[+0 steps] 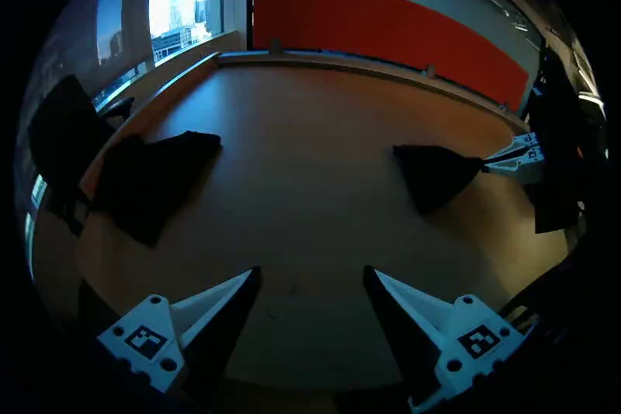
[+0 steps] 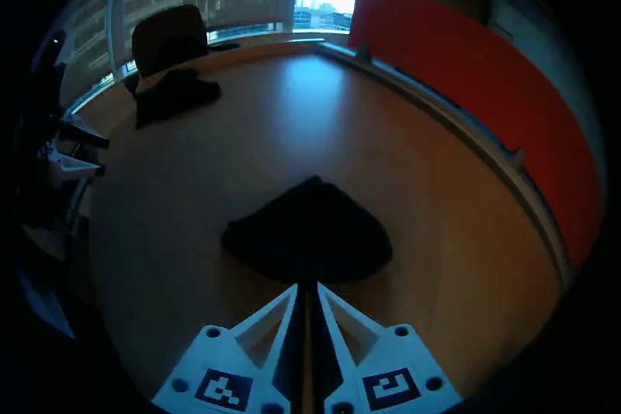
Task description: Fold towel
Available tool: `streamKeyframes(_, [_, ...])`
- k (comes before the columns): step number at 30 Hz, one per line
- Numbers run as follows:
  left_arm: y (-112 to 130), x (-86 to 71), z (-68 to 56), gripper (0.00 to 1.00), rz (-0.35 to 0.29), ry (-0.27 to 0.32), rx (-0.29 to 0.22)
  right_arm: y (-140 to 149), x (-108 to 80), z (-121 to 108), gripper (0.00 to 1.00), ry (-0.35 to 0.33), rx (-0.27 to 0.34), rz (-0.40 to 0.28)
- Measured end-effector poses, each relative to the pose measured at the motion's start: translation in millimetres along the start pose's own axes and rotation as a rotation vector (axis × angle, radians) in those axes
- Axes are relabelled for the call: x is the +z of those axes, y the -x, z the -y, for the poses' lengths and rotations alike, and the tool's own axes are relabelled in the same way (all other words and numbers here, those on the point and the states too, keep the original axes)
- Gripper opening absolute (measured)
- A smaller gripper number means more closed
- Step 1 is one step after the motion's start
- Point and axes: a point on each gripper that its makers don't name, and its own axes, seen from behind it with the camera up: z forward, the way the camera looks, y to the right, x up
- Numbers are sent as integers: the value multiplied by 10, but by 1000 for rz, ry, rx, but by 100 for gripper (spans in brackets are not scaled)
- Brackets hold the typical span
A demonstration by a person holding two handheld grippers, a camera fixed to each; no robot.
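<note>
A broad wooden table (image 1: pixel 310 142) with a smooth brown top carries two dark cloths, well apart; a towel (image 2: pixel 310 231) lies bunched in a rough fan shape toward the middle of the top, one end drawn to a narrow point; a second cloth (image 1: pixel 155 177) lies crumpled in a loose heap near the table's corner by the window (image 1: pixel 182 2); the wood between them catches a soft sheen of daylight.

The counter (image 1: pixel 310 142) is smooth wood-look with a soft sheen. The towel (image 2: pixel 310 231) is dark, matt cloth, as is the other cloth heap (image 1: pixel 151 181). The left gripper (image 1: pixel 310 269) and right gripper (image 2: pixel 308 287) look matt white plastic.
</note>
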Motion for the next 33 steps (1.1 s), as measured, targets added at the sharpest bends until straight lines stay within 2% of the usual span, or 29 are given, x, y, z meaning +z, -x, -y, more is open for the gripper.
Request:
streamKeyframes(9, [-193,52,-79,97,-28,22,30,-536,-303,-305,2,36,-51,-90])
streamKeyframes(15, [-288,76,-148,97,-39,41,43,-770,-534,-503,2,62,-60,-145])
streamKeyframes(24, [-364,104,-253,97,-46,68,53,-873,-905,-929,2,135,-33,-190])
streamKeyframes(33, [-389,138,-342,97,-41,87,64,-820,-1307,-1456,2,214,10,-211])
